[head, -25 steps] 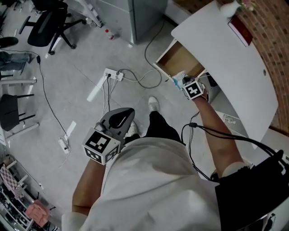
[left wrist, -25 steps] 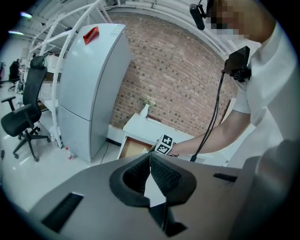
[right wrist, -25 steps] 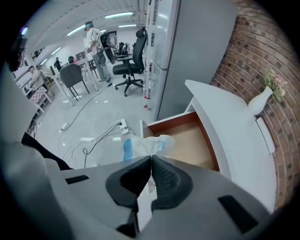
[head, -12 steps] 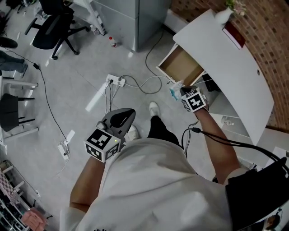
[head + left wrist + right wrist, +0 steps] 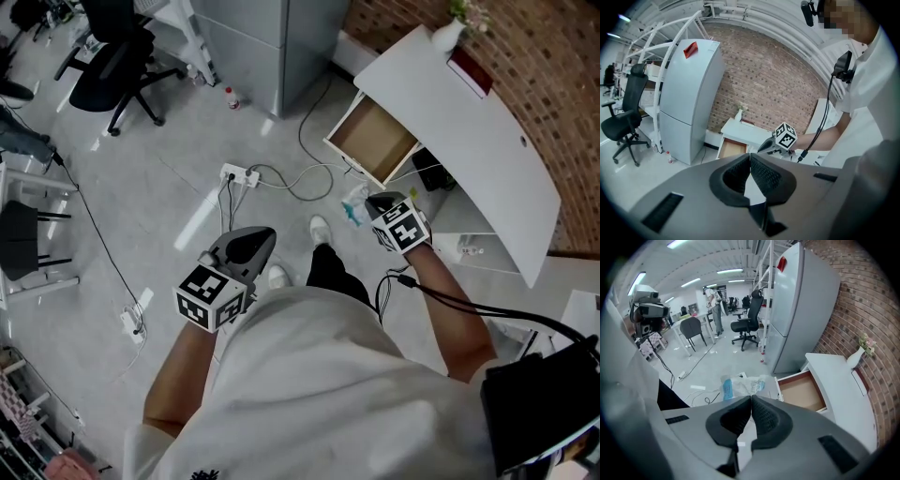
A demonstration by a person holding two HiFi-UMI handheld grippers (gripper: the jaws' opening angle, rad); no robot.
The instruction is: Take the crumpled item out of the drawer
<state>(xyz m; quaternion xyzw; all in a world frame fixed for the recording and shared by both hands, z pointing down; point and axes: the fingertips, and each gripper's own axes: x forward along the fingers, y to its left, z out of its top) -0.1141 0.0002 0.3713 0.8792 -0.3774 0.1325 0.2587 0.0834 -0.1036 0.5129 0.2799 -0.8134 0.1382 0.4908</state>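
**Examiner:** What was the state of the right gripper?

**Inspector:** The right gripper point(image 5: 373, 202) had its fingers point(image 5: 764, 413) pressed together on a crumpled wrapper point(image 5: 353, 206) of clear plastic with blue print. In the right gripper view the wrapper bunched out just past the fingertips.

**Examiner:** Where was the wrapper in relation to the drawer?

**Inspector:** It was outside it. The drawer point(image 5: 375, 141) stood pulled out from under the edge of the white worktop point(image 5: 469, 141), with its wooden bottom in full view. The wrapper hung in the air over the floor point(image 5: 169, 159), near the drawer's front edge and apart from it.

**Examiner:** And the left gripper?

**Inspector:** The left gripper point(image 5: 265, 234) was held low at the person's left side, well apart from the drawer and the worktop. The left gripper view showed its fingers point(image 5: 764, 176) closed tip to tip, gripping nothing.

**Examiner:** What else was noted?

**Inspector:** A white vase point(image 5: 448, 36) with flowers stood at the far corner of the worktop, with a flat red item point(image 5: 469, 73) near it. A power strip point(image 5: 239, 172) and a looped cable point(image 5: 309, 187) lay on the floor between the person and a grey fridge point(image 5: 267, 37). A small bottle point(image 5: 231, 97) stood near the fridge's base. A black office chair point(image 5: 112, 56) stood further off to the left.
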